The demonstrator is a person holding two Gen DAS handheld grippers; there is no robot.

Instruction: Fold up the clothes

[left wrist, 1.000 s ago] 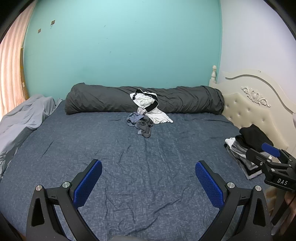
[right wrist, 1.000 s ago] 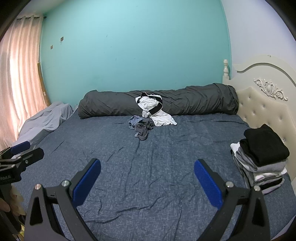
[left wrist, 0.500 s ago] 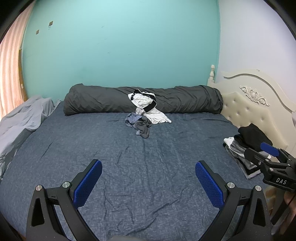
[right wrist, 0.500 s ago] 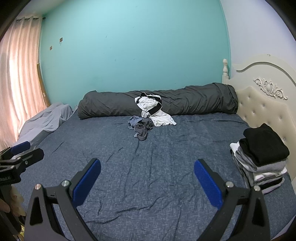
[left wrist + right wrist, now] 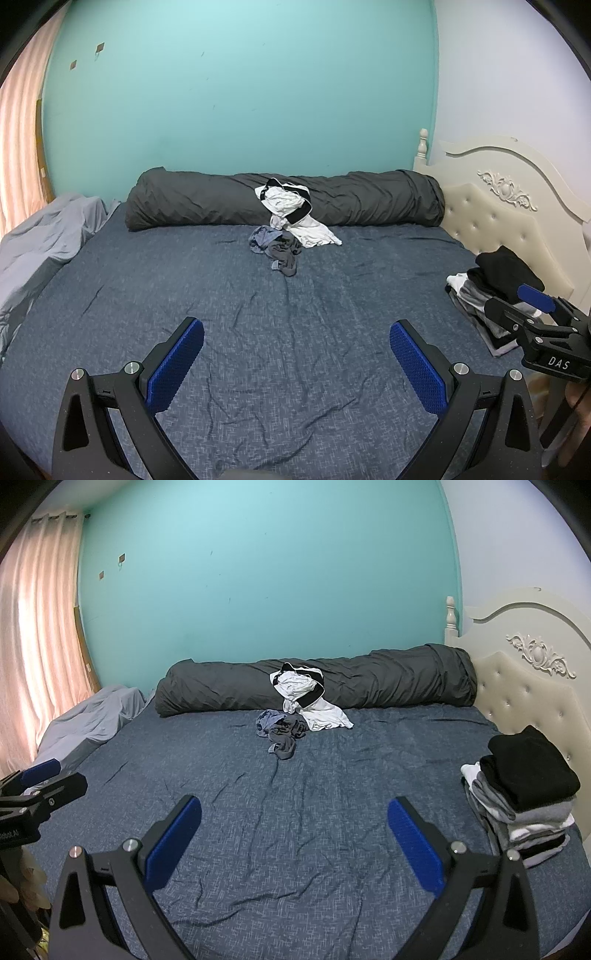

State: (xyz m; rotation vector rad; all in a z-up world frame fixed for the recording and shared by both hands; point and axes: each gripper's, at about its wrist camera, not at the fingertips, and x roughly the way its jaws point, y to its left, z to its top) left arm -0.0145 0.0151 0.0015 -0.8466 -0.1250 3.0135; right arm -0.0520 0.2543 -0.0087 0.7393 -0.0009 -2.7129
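**NO MATERIAL CHANGE IN THE LAST SECOND: BOTH TOOLS EMPTY, LOOSE PILE AND FOLDED STACK BOTH ON THE BED**

Change over the last second: slight only. Small drift of the left wrist view, with the far edge of the bed sitting a little differently in frame. Right wrist view practically as before. No garment displaced, no jaw movement.

Tools: left gripper (image 5: 295, 326) with blue-padded fingers wide apart, nothing between them, held above the near edge of the dark blue sheeted bed (image 5: 295, 295). Right gripper (image 5: 294, 803) likewise spread and empty, above the same near edge.

Task items:
- Crumpled white-and-black garment (image 5: 291, 206), draped partly over the long dark grey rolled duvet (image 5: 369, 199) along the far edge, tailing down onto the sheet.
- Bunched grey and blue-grey cloth heap (image 5: 277, 249), just in front of it and touching, near the middle of the far edge. Number of items in it not determinable.
- Neat stack of folded black, grey and white clothes (image 5: 524, 797) at the right edge, beside the cream tufted headboard (image 5: 535, 686).

Meaning for the task, as judgement: work part done, with folded items stacked and loose items remaining unfolded. Loose pile well apart from both tools, so a long reach across the sheet required for any pick-up.
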